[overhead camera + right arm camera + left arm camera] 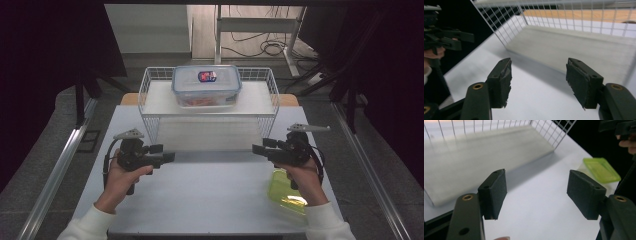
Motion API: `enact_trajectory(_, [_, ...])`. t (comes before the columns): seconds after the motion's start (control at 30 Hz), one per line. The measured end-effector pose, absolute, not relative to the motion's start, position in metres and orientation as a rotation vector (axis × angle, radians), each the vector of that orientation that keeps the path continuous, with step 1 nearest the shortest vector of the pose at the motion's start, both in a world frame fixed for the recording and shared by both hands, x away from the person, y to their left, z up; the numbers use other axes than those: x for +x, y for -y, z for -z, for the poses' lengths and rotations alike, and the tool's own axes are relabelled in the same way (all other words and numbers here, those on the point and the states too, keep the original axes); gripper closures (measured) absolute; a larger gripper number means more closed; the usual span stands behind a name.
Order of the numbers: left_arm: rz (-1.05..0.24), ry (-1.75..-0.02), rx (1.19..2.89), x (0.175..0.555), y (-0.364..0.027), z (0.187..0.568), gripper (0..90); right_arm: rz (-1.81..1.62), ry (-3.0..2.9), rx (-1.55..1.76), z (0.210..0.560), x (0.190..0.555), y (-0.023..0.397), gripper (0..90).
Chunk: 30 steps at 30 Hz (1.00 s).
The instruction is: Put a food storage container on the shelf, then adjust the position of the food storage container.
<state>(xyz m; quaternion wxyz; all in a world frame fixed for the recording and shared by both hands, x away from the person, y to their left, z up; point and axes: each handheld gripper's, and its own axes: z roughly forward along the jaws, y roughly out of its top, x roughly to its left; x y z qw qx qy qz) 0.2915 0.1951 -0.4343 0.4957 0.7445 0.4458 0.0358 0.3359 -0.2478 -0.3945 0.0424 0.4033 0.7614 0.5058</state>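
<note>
Both hand-held grippers wide open, nothing held. Green lid lies on tabletop just under right hand-held gripper; left hand-held gripper well apart.

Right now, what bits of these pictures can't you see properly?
- Food in the clear box, high view: too small and blurred behind the plastic.
- Sticker on its lid: too small to read.
- Green lid, high view: partly behind the right hand.
- Wire basket, left gripper view: cut off by the top edge.
</note>
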Motion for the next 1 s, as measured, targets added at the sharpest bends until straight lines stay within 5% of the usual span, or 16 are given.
enact_trajectory(0.83, [-0.101, -1.082, 1.918, 0.271, -0.192, 0.478, 29.0, -1.419, -2.377, 1.325, 0.436, 0.309, 0.260, 37.4])
enact_trajectory(1.0, [-0.087, -1.083, 1.925, 0.271, -0.193, 0.483, 29.0, -1.393, -2.369, 1.336, 0.439, 0.306, 0.268, 50.3])
